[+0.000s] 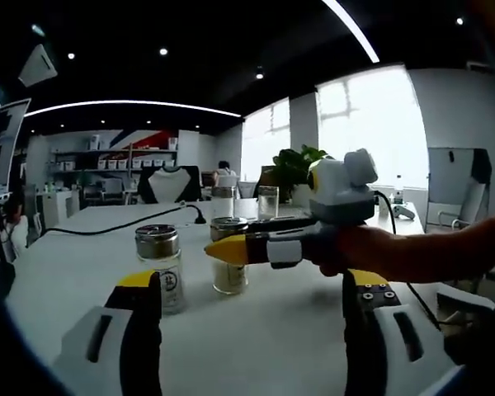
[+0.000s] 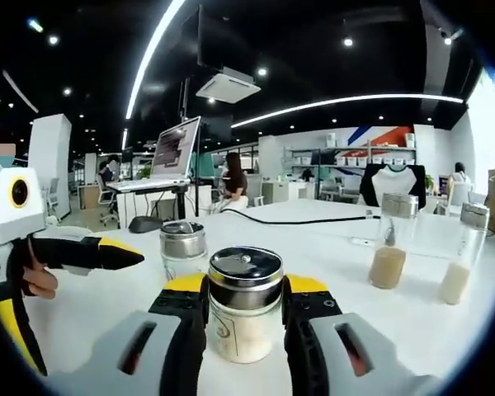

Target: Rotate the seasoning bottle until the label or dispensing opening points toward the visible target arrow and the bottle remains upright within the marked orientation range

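two low, close tabletop views, crossed, sharing the bottles [image 1: 229,256]

Seasoning bottle [image 2: 245,305] upright on table [image 2: 412,322], second shaker [image 2: 184,247] behind-left, two jars [image 2: 392,241] far right.

Pretty standard open office: dark ceiling [image 2: 313,49] with long curved light strips [image 2: 346,103] and spot lamps, big bright windows [image 1: 363,124] around 2 o'clock in the left gripper view, shelving [image 1: 107,161] on the far wall at 10, white table [image 1: 272,330] up front.

The seasoning bottle [image 2: 244,307] label is hidden behind the jaws.
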`<state>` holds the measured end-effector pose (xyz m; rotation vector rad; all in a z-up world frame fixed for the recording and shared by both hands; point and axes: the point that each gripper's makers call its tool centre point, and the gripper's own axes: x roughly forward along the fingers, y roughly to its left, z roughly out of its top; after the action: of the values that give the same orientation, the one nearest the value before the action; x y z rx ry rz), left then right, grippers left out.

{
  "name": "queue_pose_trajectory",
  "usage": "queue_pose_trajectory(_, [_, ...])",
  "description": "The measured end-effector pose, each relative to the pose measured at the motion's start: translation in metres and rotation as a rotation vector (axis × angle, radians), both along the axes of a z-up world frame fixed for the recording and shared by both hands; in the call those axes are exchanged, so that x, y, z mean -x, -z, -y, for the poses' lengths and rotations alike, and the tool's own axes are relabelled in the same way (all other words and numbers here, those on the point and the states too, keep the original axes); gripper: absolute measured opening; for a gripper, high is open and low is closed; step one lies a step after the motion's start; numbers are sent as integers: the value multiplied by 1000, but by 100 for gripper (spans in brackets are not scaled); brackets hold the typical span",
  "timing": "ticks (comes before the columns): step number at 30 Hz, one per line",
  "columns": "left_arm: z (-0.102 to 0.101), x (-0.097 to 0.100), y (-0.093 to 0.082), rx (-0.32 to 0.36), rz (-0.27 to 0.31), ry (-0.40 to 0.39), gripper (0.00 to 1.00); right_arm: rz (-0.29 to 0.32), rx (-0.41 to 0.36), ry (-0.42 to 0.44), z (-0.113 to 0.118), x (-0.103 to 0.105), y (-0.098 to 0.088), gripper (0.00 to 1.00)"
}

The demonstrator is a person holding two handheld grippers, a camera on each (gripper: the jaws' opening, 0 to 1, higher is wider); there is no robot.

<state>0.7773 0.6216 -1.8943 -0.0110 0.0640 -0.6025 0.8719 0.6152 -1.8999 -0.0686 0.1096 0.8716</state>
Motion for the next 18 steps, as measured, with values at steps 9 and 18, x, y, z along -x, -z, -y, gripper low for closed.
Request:
queue_pose_trajectory(9, [4,1,-2,7,3,10,100,-5,-41,25,-2,1,1,33])
queue_pose_trajectory(18, [7,1,-2,-5,3,24,100,-12,-18,2,-3,0,6,33])
